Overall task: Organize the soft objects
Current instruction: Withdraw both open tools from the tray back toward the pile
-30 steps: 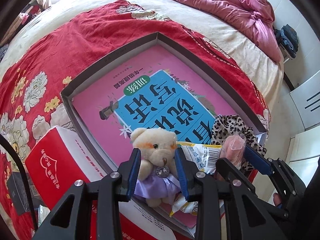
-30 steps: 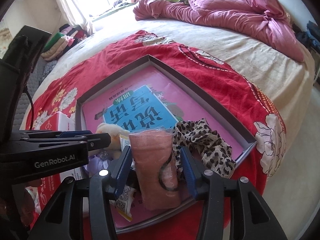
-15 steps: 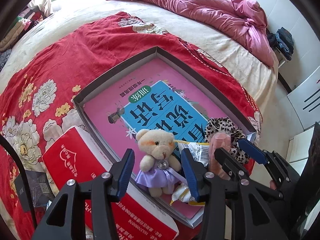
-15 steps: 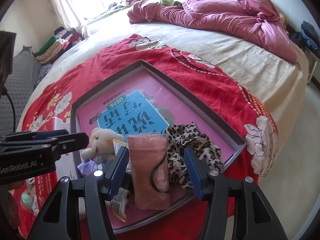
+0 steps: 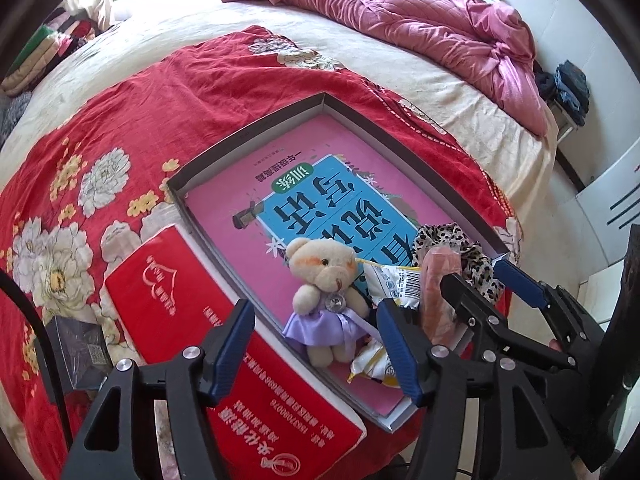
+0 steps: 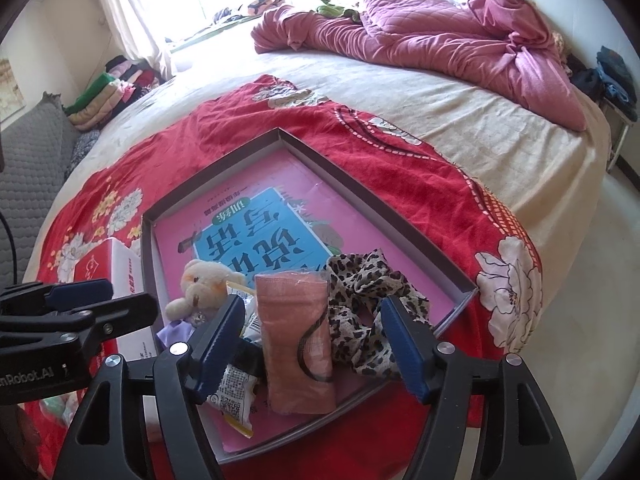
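Note:
A small cream teddy bear in a purple dress lies in a grey shallow box on a pink book. Beside it lie a snack packet, a pink mask pack and a leopard-print scrunchie. My left gripper is open, just in front of the bear, not touching it. My right gripper is open, its fingers either side of the mask pack and apart from it. The bear also shows in the right wrist view.
The box sits on a red flowered cloth on a bed. A red and white carton lies left of the box. A pink quilt is bunched at the far side. The bed edge drops off on the right.
Both grippers opened, let go of the bear and the mask pack, and drew back toward me. The bear and the mask pack now rest in the box.

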Demonstrator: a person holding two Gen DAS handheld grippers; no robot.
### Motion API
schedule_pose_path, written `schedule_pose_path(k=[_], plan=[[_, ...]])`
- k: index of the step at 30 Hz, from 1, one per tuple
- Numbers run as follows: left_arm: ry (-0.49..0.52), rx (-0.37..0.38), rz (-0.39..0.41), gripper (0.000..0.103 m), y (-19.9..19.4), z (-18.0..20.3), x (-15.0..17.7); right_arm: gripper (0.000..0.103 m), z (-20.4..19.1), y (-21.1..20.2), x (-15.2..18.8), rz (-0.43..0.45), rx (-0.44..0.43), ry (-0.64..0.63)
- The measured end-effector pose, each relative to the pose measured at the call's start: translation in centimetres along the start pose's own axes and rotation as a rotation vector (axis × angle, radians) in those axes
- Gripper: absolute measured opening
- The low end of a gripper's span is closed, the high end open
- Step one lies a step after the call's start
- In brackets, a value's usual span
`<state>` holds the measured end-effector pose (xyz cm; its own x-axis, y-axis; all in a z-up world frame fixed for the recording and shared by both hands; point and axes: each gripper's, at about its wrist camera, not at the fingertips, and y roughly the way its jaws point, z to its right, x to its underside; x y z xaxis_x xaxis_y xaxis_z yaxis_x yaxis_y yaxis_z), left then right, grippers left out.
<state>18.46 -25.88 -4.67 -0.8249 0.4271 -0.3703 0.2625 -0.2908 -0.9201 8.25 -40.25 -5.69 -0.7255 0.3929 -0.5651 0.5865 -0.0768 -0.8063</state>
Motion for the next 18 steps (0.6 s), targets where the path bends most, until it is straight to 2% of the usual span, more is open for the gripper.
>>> schedule_pose_path(k=[8, 13, 15, 18], plan=[[-0.001, -0.013, 0.023, 0.065, -1.6, -0.5, 1.0, 0.074, 0.0, -0.8, -0.1, 0.017, 0.026, -0.008], [0.001, -0.014, 0.039, 0.07, -2.6, -0.4, 1.8, 0.074, -0.2, -1.5, 0.0, 0.024, 0.035, -0.009], [0.009, -0.018, 0.038, 0.077, -3.0, -0.2, 2.2, 0.075, -0.3, -1.8, 0.0, 0.023, 0.033, -0.012], [0.012, -0.03, 0.05, 0.078, -3.6, -0.2, 2.7, 0.075, -0.3, -2.5, 0.2, 0.034, 0.033, -0.011]])
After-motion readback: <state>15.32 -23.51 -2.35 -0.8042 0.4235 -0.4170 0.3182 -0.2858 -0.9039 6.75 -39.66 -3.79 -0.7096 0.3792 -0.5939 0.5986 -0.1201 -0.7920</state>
